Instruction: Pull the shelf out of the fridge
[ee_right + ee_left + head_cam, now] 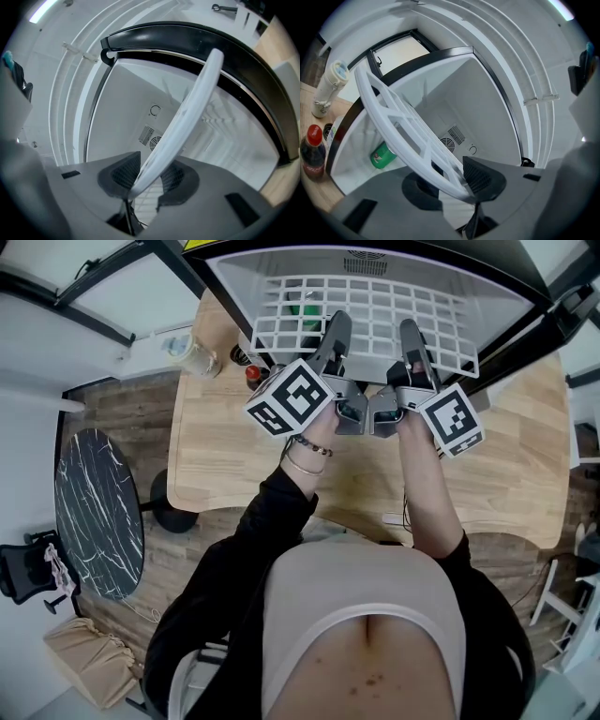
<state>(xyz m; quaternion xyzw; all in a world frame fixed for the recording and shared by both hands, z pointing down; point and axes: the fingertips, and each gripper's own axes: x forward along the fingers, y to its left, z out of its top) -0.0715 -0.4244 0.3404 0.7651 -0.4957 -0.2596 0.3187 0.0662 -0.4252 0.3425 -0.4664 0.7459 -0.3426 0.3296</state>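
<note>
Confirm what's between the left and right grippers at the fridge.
Head view: only a bare stretch of the white grid shelf, clamped by the left gripper and right gripper.

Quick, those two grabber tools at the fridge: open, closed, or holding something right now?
Left gripper: closed on the front edge of the white shelf.
Right gripper: closed on the same shelf's front edge.

Light wooden table (225, 456) fills mid-frame of the head view. At its upper left corner: cream bottle, pale-blue lid (329, 86), upright; near it a dark cola bottle, red cap (312, 152), upright. Green can (383, 155) lying on its side, lower left of the left gripper view. On the plank floor (112, 409), left: round black marble table (98, 512), black chair (23, 568) at the frame edge, brown paper bag (89, 662) lower left.
</note>
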